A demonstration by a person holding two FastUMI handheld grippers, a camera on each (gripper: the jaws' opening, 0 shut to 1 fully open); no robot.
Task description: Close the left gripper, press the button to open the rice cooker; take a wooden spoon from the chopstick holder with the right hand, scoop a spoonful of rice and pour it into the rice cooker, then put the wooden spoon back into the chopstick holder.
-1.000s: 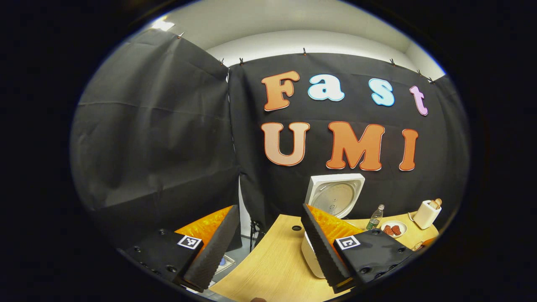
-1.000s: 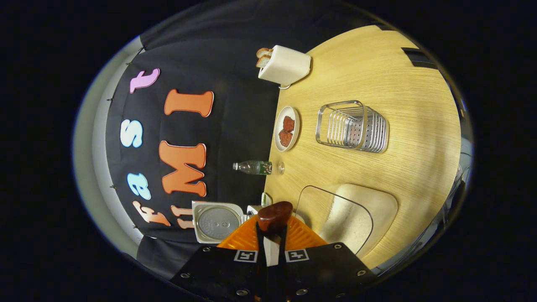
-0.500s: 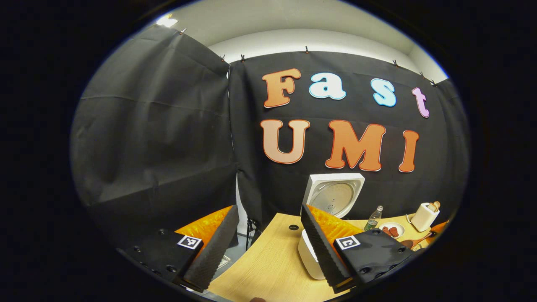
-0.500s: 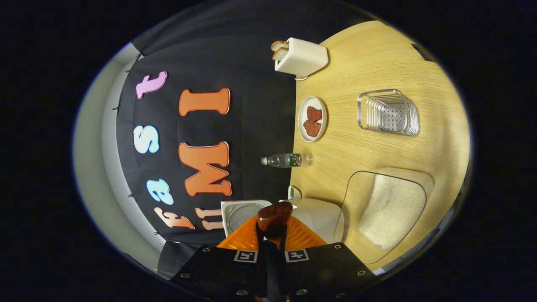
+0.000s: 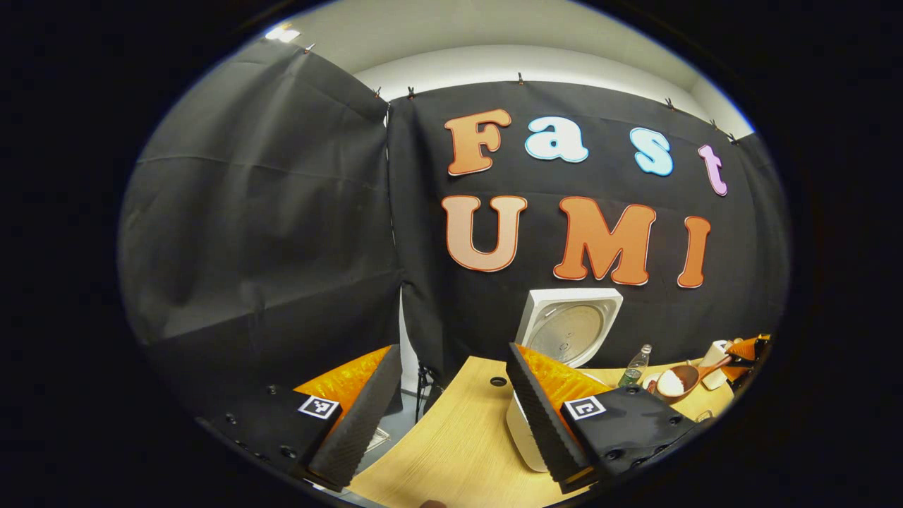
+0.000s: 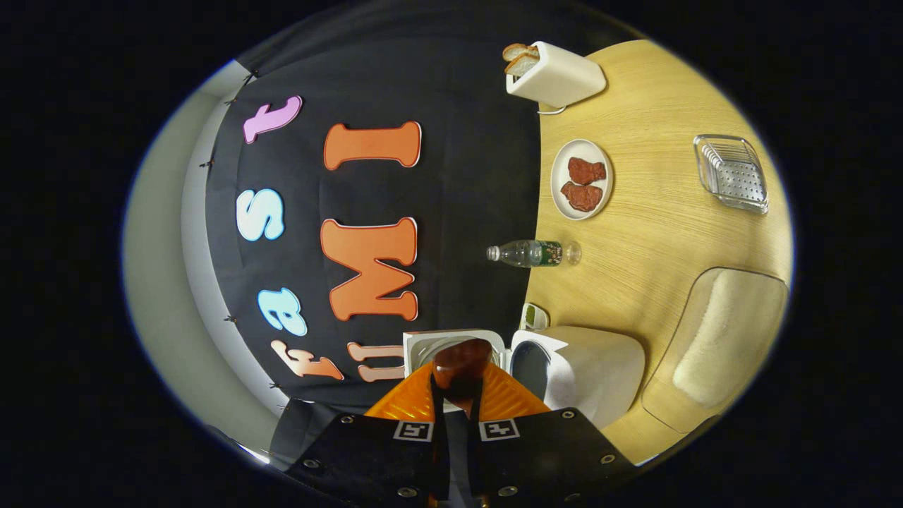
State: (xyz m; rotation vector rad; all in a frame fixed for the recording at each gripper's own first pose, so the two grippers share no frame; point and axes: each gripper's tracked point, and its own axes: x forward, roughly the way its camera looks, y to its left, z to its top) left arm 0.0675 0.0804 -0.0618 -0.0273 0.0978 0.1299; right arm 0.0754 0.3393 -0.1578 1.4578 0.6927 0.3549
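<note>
The spoon (image 5: 674, 382), loaded with rice, is clamped in the right gripper (image 6: 456, 395) beside the cooker (image 6: 585, 370), whose lid (image 5: 568, 326) stands open. The holder (image 6: 732, 173) sits well apart on the table (image 6: 656, 233). The left gripper (image 5: 451, 409) has its fingers apart, holding nothing.

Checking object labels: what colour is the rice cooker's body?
White rice cooker, clearest in the right gripper view.
</note>
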